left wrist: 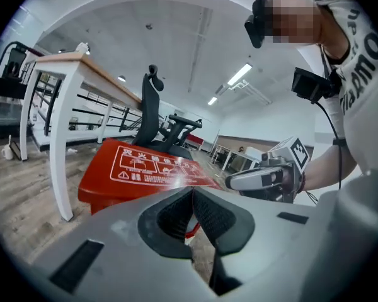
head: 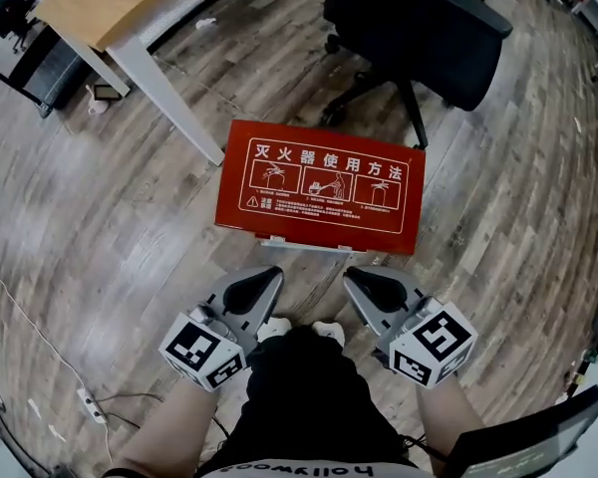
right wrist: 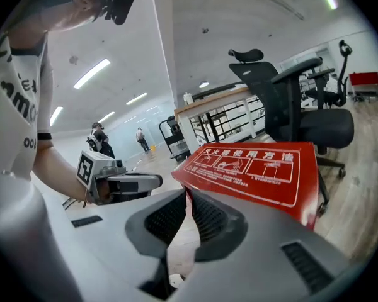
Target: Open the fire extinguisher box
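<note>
Red extinguisher box point(head: 322, 187), lid shut, white instr. print.

The fire extinguisher box point(head: 321, 185) sits on the floor point(head: 100, 227) straight ahead of me. My left gripper point(head: 275, 273) and right gripper point(head: 350, 275) are side by side just short of its near edge. An office chair point(head: 419, 28) stands behind the box to the right. The worktop point(head: 110, 3) is behind it to the left, one leg near the box's left corner.
</note>
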{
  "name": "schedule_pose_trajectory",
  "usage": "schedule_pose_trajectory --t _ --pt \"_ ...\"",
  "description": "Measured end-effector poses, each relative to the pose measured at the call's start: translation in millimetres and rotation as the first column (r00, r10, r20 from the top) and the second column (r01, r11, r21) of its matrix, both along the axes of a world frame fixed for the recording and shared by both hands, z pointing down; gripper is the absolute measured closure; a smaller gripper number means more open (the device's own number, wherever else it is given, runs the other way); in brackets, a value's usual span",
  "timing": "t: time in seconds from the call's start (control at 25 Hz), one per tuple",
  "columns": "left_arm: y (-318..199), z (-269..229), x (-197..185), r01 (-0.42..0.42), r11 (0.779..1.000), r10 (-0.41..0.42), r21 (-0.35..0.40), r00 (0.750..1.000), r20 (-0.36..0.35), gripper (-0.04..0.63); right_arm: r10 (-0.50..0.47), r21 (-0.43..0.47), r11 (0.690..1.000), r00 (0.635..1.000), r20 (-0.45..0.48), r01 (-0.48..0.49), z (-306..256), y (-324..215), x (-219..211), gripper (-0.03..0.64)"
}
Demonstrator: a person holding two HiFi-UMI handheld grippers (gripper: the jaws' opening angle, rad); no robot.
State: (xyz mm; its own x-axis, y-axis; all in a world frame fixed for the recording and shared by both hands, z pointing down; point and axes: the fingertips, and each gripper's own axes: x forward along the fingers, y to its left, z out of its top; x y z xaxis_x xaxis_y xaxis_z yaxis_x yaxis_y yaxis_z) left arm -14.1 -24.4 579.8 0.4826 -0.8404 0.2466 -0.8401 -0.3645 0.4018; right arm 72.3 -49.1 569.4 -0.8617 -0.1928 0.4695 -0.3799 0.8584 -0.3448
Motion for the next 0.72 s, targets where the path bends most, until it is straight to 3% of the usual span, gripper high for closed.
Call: schedule_pose_trajectory --t 0.28,0.36,0.44,0.48,0.6,0.72 --pt "-20.1 81.4 0.3 -0.038 0.998 0.045 0.057 0.990 -0.135 0.588 0.082 -0.118 0.991 0.986 0.147 -0.065 90.5 -4.4 -10.8 0.601" --pt "-30.0 95.0 -1.5 -0.045 0.994 0.061 0.099 0.984 -0.167 0.588 0.084 -0.112 0.992 0.976 0.202 -0.062 105.5 -11.2 -14.4 0.584" --pt "-39.6 104.0 -2.2 -0.055 0.989 0.081 0.137 0.978 -0.193 0.588 0.059 -0.078 0.996 0.971 0.232 -0.042 114.5 -16.4 -19.8 0.466" --pt "-42.2 106.1 -1.6 -0.064 0.986 0.095 0.154 0.974 -0.206 0.586 0.038 -0.060 0.998 0.971 0.238 -0.025 116.8 -16.5 -22.3 0.443" --pt "-45.6 107.8 -1.4 -0.082 0.978 0.128 0.193 0.962 -0.242 0.586 -0.003 -0.024 1.000 0.960 0.280 0.010 111.8 -17.1 -27.7 0.442" --pt "-49.1 115.6 -3.2 -0.092 0.978 0.142 0.187 0.951 -0.273 0.576 0.038 -0.064 0.998 0.936 0.350 -0.016 104.9 -25.2 -26.8 0.442"
